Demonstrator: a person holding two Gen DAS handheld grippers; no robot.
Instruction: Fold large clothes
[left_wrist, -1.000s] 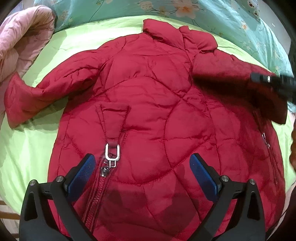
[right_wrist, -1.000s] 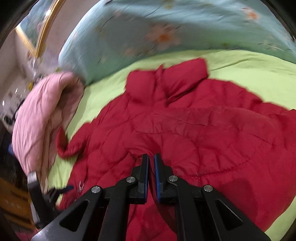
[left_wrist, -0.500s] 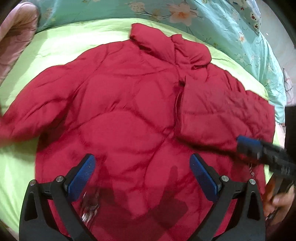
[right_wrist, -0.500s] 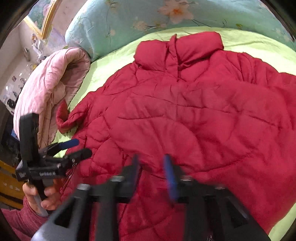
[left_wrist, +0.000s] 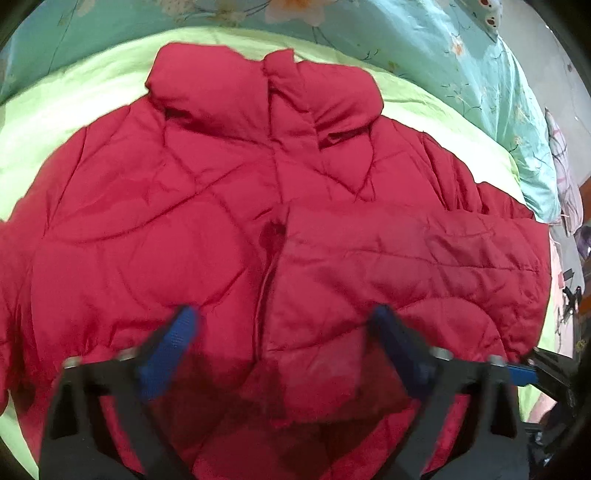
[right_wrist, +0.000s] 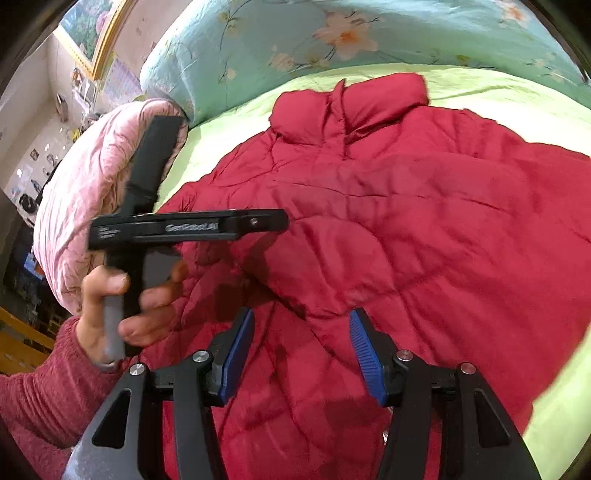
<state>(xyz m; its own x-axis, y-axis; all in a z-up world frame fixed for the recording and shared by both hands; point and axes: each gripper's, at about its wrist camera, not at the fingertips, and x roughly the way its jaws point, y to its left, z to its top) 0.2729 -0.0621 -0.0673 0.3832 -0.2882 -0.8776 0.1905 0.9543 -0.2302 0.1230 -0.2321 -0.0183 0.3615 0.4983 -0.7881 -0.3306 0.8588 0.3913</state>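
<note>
A red quilted jacket (left_wrist: 221, 229) lies flat on the lime-green bed sheet (left_wrist: 74, 96), collar at the far end. Its right sleeve (left_wrist: 406, 258) is folded across the chest. My left gripper (left_wrist: 284, 332) is open and empty, hovering above the jacket's lower front. My right gripper (right_wrist: 301, 347) is open and empty above the jacket (right_wrist: 406, 229) near its lower part. In the right wrist view the left gripper's black body (right_wrist: 184, 229) shows at left in a hand, its fingers out of view there.
A teal floral duvet (left_wrist: 443, 55) lies along the far side of the bed. A pink quilt (right_wrist: 92, 192) is bundled at the left. A picture frame and a cluttered wall (right_wrist: 92, 40) stand beyond it. Green sheet (right_wrist: 535, 110) shows right of the jacket.
The right gripper let go of the right sleeve, now folded across the chest, and opened. The left gripper moved right and forward over the jacket and stayed open.
</note>
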